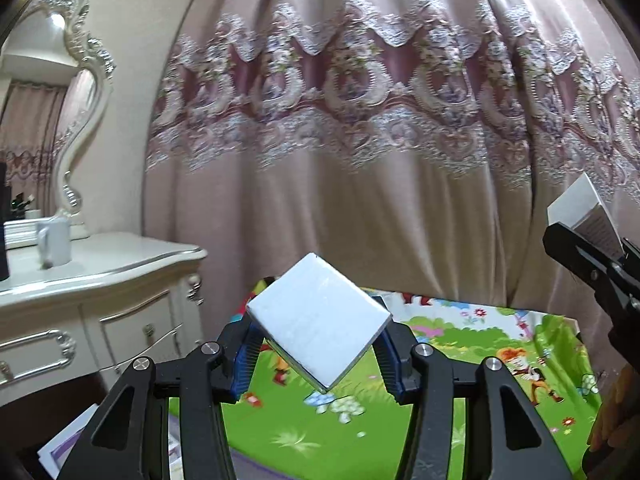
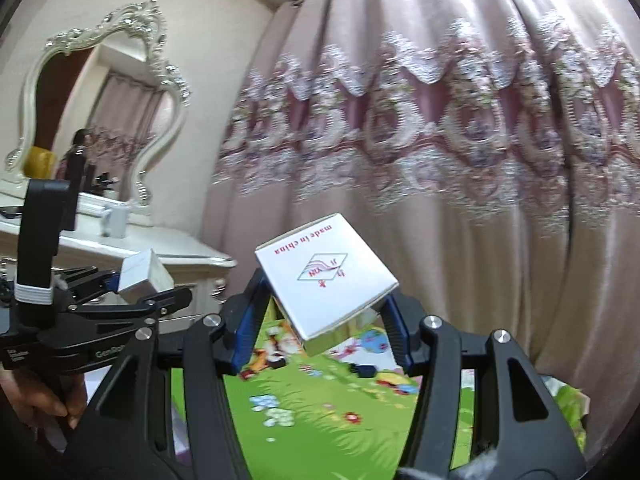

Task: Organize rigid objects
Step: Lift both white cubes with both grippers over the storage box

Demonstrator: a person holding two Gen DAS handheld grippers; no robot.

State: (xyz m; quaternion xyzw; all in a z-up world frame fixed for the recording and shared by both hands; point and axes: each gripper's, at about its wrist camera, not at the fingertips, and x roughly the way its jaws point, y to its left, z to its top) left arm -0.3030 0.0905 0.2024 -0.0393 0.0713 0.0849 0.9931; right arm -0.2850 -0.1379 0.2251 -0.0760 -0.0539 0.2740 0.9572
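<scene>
Both tools, left tool (image 1: 320,344) and right tool (image 2: 324,312), hold tilted white boxes aloft.

Two tools, side by side, each hold a box tilted in the air above a green cartoon-printed play mat (image 1: 472,344): the left tool (image 1: 320,344) has a plain white cardboard box (image 1: 318,322), the right tool (image 2: 320,304) a white cardboard box with a printed logo (image 2: 326,276). Behind the mat hangs a pink lace-trimmed curtain (image 1: 360,140). To the left stands a cream carved dresser surface (image 1: 100,260) carrying a white ceramic mug (image 1: 54,242), with an ornate silver-framed mirror (image 2: 100,104) behind the mug.
</scene>
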